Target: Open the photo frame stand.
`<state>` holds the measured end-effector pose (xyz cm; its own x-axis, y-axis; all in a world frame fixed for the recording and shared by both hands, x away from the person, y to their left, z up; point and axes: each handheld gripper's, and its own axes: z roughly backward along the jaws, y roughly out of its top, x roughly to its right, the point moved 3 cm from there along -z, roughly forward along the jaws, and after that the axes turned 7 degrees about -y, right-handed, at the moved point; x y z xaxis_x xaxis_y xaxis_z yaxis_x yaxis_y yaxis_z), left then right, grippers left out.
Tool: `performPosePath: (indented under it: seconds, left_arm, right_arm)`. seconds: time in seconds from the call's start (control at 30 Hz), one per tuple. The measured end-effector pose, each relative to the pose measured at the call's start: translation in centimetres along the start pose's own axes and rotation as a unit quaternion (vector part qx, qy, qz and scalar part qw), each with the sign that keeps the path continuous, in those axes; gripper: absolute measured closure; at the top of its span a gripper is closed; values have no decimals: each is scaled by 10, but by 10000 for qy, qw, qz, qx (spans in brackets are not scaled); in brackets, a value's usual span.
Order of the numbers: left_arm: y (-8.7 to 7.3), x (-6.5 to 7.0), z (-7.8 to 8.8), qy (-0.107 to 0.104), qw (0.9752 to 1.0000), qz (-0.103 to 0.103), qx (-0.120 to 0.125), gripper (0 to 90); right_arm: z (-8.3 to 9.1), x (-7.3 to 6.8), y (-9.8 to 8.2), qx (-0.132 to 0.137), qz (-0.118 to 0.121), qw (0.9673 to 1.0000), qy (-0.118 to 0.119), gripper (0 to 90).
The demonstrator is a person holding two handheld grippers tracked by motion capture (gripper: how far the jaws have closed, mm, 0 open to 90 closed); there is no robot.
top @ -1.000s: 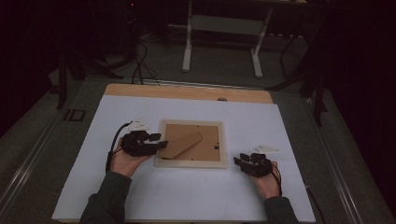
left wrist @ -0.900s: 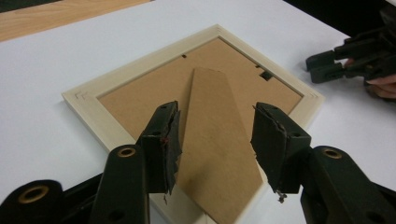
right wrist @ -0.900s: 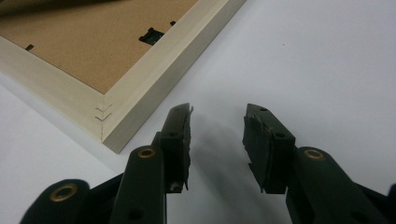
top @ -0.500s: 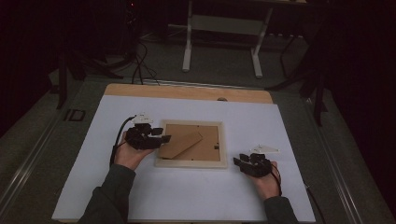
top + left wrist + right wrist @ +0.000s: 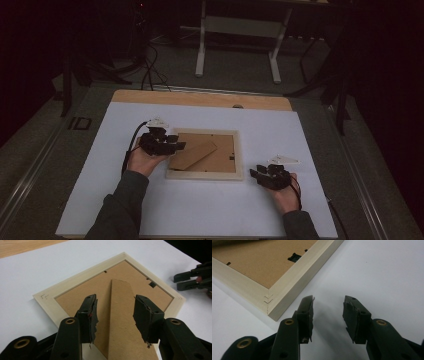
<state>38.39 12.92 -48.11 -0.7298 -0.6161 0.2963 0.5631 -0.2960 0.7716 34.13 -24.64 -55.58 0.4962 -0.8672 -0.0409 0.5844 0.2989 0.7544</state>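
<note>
Meanwhile, the left claw (image 5: 176, 145) had advanced from the frame's (image 5: 205, 175) left edge to over its backing, jaws parted and empty, straddling the stand (image 5: 122, 315). The frame lay face-down at mid-tabletop (image 5: 210, 210). The right claw (image 5: 256, 174), open and empty, remained just beside the near right corner. A grasp on the stand appeared imminent.

We've got one high cam looking forward and down over the whole desk (image 5: 200, 210). The two gripper cams sit low and close, each looking along its own jaws. All three share the frame (image 5: 204, 175) (image 5: 50, 305) (image 5: 294, 277).
</note>
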Motion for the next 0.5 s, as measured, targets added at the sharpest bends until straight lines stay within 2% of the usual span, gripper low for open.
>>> performPosePath:
  seconds: [0.1, 0.17, 0.27, 0.47, 0.5]
  left_arm:
    - [-1, -3, -3, -4, 10000, 65, -56, 542]
    - [-2, -5, -6, 82, 9998, 77, -138, 532]
    - [-2, -7, -9, 109, 9997, 154, -137, 532]
    - [-3, -9, -17, -18, 9993, 219, -298, 507]
    - [-5, -11, -20, -112, 9989, 309, -345, 507]
  right_arm:
    - [0, 0, 0, -1, -5, 10000, 2, 591]
    - [0, 0, 0, -6, -9, 10000, 5, 589]
    - [0, 0, 0, -3, -7, 10000, 7, 587]
    - [0, 0, 0, -8, -21, 10000, 5, 583]
    - [0, 0, 0, -12, -25, 10000, 5, 581]
